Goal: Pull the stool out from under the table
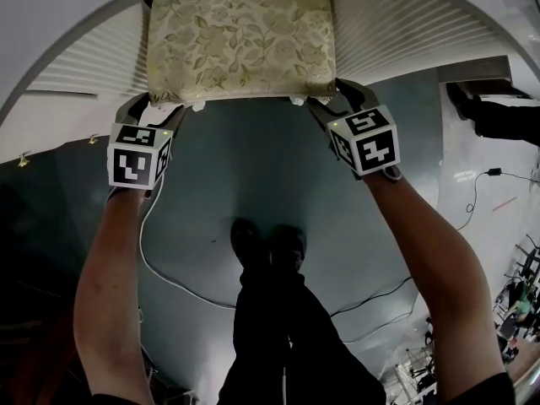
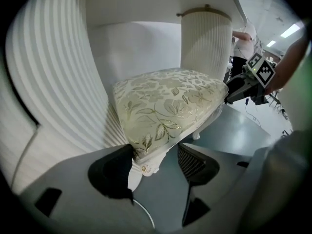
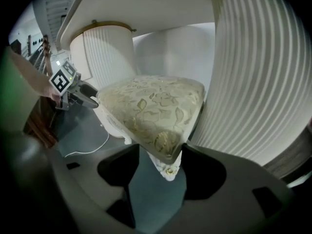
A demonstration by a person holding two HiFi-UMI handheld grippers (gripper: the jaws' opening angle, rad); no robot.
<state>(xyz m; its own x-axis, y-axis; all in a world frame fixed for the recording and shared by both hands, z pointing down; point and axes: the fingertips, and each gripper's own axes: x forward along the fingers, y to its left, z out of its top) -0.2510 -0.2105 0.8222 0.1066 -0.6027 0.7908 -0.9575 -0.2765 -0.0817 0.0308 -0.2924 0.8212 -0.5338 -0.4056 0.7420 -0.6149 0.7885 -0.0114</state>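
Under the white table with fluted pedestals [image 1: 396,32], set between its two ribbed supports, stood the square stool with cream-and-gold floral upholstery [image 1: 240,40]. From where I stood it looked a solid piece. Its padded seat would give under a pad, but the white carved frame beneath was stiff. It was probably heavy enough to drag rather than lift, and its feet might scrape or catch on the smooth grey floor [image 1: 253,167].

The firm rail under the cushion at the two near corners seemed the sensible hold. An even pull on both would keep the stool from slewing into a pedestal. That was where the person had it. The left gripper [image 1: 164,112] appeared clamped on the near left corner and the right gripper [image 1: 325,106] on the near right, each with the corner wedged between its pads.

The head view gave the seat top, both forearms and the person's dark shoes [image 1: 270,243]. It also showed a white cable [image 1: 169,268] on the floor on the person's side of the stool, likely in its path. It hid the legs. The gripper views showed them: a white carved leg with a gilt stud [image 3: 169,170] under each held corner. They also showed the tabletop overhanging the seat, and each caught the other gripper across it.
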